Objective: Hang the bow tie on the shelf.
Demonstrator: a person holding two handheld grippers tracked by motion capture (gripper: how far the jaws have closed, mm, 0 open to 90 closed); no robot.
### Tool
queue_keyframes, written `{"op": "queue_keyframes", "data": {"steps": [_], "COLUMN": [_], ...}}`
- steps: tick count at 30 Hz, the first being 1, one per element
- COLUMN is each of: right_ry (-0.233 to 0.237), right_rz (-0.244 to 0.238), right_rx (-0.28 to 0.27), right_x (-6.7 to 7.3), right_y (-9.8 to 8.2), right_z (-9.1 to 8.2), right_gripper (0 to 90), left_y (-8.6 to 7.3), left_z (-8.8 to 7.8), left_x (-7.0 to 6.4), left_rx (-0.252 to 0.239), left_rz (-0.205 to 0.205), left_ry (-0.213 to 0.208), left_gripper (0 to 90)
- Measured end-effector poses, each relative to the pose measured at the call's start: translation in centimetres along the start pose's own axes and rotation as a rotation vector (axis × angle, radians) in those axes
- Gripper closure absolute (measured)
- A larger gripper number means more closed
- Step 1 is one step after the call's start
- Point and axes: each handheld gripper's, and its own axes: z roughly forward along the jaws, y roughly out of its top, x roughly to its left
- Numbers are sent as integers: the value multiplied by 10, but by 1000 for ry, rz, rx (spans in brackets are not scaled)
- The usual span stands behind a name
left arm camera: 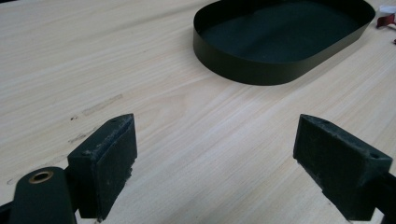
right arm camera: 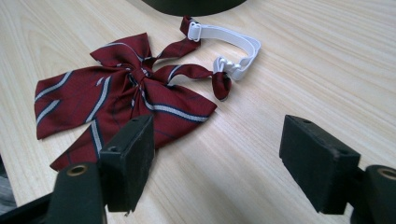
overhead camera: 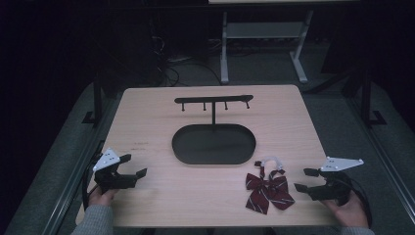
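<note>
Two grippers idle | left gripper (overhead camera: 131, 169) near desk's left front corner, jaws spread, empty | right gripper (overhead camera: 306, 180) near right front corner, jaws wide, empty | dark red striped fabric bow tie (overhead camera: 268, 191) with white elastic strap (overhead camera: 272, 162) by front edge, beside black oval metal tray (overhead camera: 214, 143) | advice: pinch knot, lift strap toward black hook rail (overhead camera: 214, 100).

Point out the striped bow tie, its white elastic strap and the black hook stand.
Striped bow tie (right arm camera: 135, 77), right gripper view, on the centre knot.
White elastic strap (right arm camera: 233, 39), right gripper view, on the band's upper run.
Black hook stand (overhead camera: 214, 100), high view, on the crossbar's middle.
</note>
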Motion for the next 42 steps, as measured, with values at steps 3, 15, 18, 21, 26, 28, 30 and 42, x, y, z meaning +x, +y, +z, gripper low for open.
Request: {"op": "queue_keyframes", "data": {"steps": [3, 15, 18, 21, 26, 28, 30, 42], "right_ry": [10, 19, 21, 26, 25, 14, 21, 11], "right_rz": [7, -70, -83, -79, -92, -100, -94, -54], "right_rx": [-1, 11, 17, 24, 36, 54, 61, 89], "right_x": [-1, 7, 7, 4, 2, 0, -3, -16], "right_y": [3, 34, 40, 52, 65, 73, 76, 76], "right_z": [1, 8, 11, 18, 28, 36, 41, 67], "right_gripper": [241, 262, 267, 279, 298, 316, 330, 412], "left_y": [0, 0, 0, 0, 0, 0, 0, 0], "left_z": [-1, -2, -1, -1, -1, -1, -1, 1], "left_x": [0, 0, -1, 0, 0, 0, 0, -1], "left_rx": [5, 2, 4, 6, 7, 7, 4, 4], "left_rz": [10, 11, 11, 12, 11, 13, 12, 2], "left_ry": [-5, -8, -7, -8, -8, -10, -11, -13], "left_gripper": [130, 130, 130, 130, 130, 130, 130, 130]}}
